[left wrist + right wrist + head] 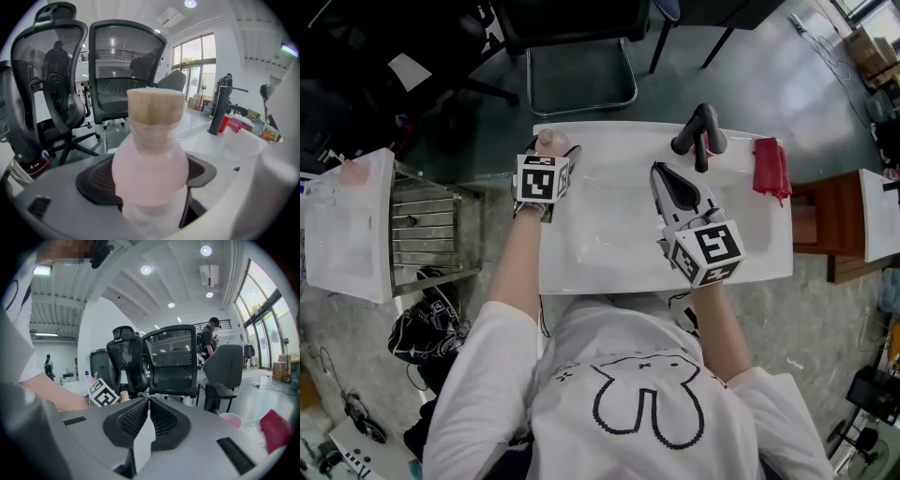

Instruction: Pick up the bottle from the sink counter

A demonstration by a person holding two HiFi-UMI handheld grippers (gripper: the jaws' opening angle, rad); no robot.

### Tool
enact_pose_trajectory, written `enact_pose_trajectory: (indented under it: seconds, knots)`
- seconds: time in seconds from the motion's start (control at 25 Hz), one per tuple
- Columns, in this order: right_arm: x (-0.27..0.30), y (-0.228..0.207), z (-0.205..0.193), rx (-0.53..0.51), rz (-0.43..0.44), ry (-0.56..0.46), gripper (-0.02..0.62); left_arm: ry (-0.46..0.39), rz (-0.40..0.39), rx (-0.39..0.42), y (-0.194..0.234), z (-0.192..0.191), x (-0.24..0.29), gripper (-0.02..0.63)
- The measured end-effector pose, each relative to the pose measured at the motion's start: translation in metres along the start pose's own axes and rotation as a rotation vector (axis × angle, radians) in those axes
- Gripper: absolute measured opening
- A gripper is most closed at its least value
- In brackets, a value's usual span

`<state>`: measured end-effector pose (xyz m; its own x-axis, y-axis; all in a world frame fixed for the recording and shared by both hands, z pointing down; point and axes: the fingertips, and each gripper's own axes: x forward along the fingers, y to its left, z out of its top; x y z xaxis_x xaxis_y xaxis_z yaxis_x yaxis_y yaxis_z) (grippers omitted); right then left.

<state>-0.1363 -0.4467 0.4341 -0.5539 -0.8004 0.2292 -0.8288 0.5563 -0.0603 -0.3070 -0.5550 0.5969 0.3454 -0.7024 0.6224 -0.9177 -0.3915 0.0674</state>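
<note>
Pressing against the pink bottle (150, 164): jaws of the left gripper (551, 150).

At the worktop's (600, 253) far left corner, bottle (550, 141) between the jaws of the left gripper (551, 150). Right of it along the far edge, tap (700, 131), then cloth (772, 169) at the far right corner. Right gripper (659, 172) over the middle, just before the tap. Chair (581, 66) behind the worktop, rack (431, 225) to its left.
</note>
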Motion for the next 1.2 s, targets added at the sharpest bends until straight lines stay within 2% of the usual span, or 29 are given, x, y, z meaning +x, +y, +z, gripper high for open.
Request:
enact_pose_trajectory:
  seconds: [0.2, 0.48, 0.8, 1.0, 1.2]
  knots:
    - [-0.003, -0.001, 0.012, -0.016, 0.021, 0.000, 0.037, -0.011, -0.015, -0.002, -0.010, 0.015, -0.021, 0.400]
    - [-0.010, -0.004, 0.034, -0.010, 0.028, -0.040, 0.037, -0.040, 0.004, -0.005, -0.020, 0.037, -0.054, 0.400]
    - [-0.017, -0.001, 0.060, -0.025, 0.035, -0.099, 0.037, -0.065, -0.005, 0.040, -0.033, 0.059, -0.085, 0.400]
    - [-0.023, -0.002, 0.076, -0.075, 0.039, -0.136, 0.037, -0.121, 0.000, 0.065, -0.046, 0.081, -0.105, 0.400]
    - [-0.031, -0.012, 0.084, -0.088, 0.032, -0.169, 0.037, -0.213, 0.034, 0.068, -0.061, 0.099, -0.130, 0.401]
